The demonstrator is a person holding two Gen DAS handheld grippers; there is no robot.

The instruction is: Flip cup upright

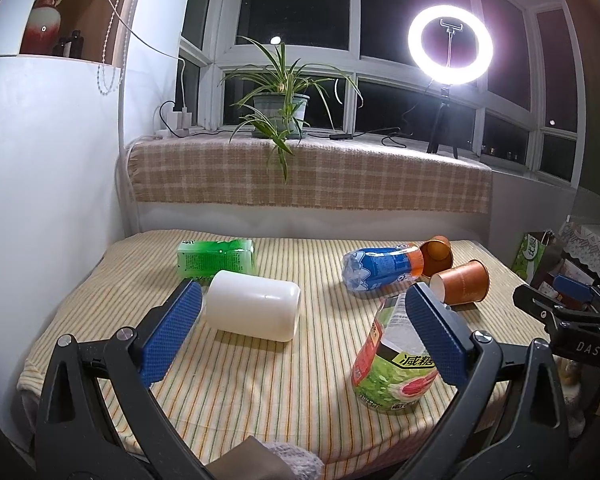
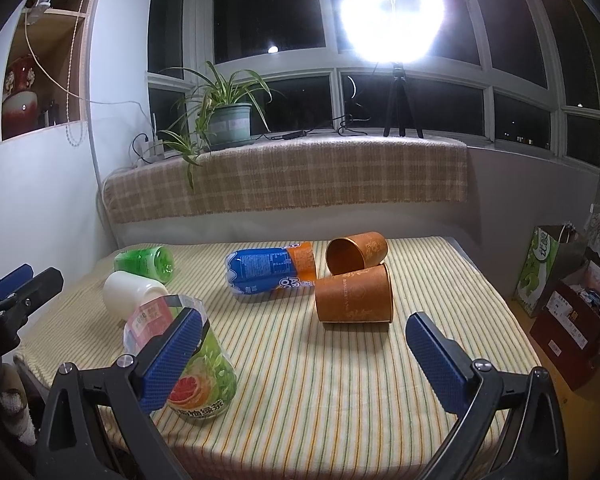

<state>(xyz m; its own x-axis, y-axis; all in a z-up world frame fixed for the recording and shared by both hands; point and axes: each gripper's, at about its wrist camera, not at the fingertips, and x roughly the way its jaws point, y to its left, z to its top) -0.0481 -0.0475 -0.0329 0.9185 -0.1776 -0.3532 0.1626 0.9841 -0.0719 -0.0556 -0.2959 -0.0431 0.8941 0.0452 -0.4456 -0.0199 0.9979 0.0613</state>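
Observation:
A white cup (image 1: 254, 306) lies on its side on the striped tablecloth, also in the right wrist view (image 2: 130, 292). Two orange paper cups lie on their sides at the right: the near one (image 1: 462, 282) (image 2: 354, 296) and the far one (image 1: 436, 254) (image 2: 356, 254). My left gripper (image 1: 300, 332) is open and empty, its left finger close to the white cup. My right gripper (image 2: 304, 356) is open and empty, in front of the near orange cup.
A blue and orange bottle (image 2: 272, 272), a green bottle (image 1: 216, 258) and a grapefruit-label bottle (image 1: 396, 360) lie on the table (image 2: 320, 400). A plaid-covered sill (image 2: 288, 176) holds a plant (image 2: 224, 116) and ring light (image 1: 450, 46). Boxes (image 2: 568, 332) stand on the right.

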